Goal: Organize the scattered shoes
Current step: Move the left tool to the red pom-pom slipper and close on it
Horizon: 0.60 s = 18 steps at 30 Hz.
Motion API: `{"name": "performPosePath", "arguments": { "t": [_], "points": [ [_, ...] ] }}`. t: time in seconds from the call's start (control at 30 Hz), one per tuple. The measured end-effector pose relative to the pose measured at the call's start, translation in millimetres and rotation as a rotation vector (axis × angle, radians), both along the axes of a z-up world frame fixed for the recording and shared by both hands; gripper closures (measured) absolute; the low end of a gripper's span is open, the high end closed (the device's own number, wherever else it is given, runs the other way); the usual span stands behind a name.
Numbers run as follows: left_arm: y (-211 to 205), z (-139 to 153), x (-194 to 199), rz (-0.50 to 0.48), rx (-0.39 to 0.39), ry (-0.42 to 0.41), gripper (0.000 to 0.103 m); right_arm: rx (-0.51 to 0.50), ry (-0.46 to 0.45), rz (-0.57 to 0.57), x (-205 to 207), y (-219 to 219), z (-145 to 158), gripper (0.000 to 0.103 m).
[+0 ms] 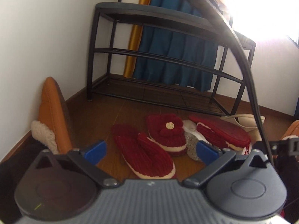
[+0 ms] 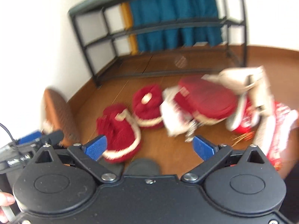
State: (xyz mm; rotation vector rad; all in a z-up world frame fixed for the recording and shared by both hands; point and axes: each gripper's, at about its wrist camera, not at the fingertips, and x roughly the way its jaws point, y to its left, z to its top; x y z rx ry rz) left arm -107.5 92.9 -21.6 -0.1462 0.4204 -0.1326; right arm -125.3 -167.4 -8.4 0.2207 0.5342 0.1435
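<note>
Several shoes lie scattered on the wooden floor before a black shoe rack. A red knitted slipper lies nearest, and a second one with a flower button is just behind it. An overturned red slipper rests on a white shoe. My left gripper hangs open above the nearest slipper, nothing between its blue pads. My right gripper is open too, empty, over the floor beside that slipper. The right wrist view is blurred.
A tan fleece-lined slipper leans on the white wall at left. Beige shoes and red-and-white ones lie at right. A blue curtain hangs behind the rack. A black cable crosses the left view.
</note>
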Motion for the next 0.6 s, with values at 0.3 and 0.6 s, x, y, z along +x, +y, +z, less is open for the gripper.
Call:
{"name": "performPosePath", "arguments": {
  "t": [0.3,0.6],
  "points": [
    [-33.6,-14.5,57.6,-0.131,-0.057,-0.026,0.001,0.209,-0.037,-0.175,-53.4,-86.6,16.4,0.0],
    [-58.1,-51.5,155.5,-0.082,-0.06,0.029,0.001,0.235,-0.034,-0.068,-33.4,-87.9,16.8,0.0]
  ]
}}
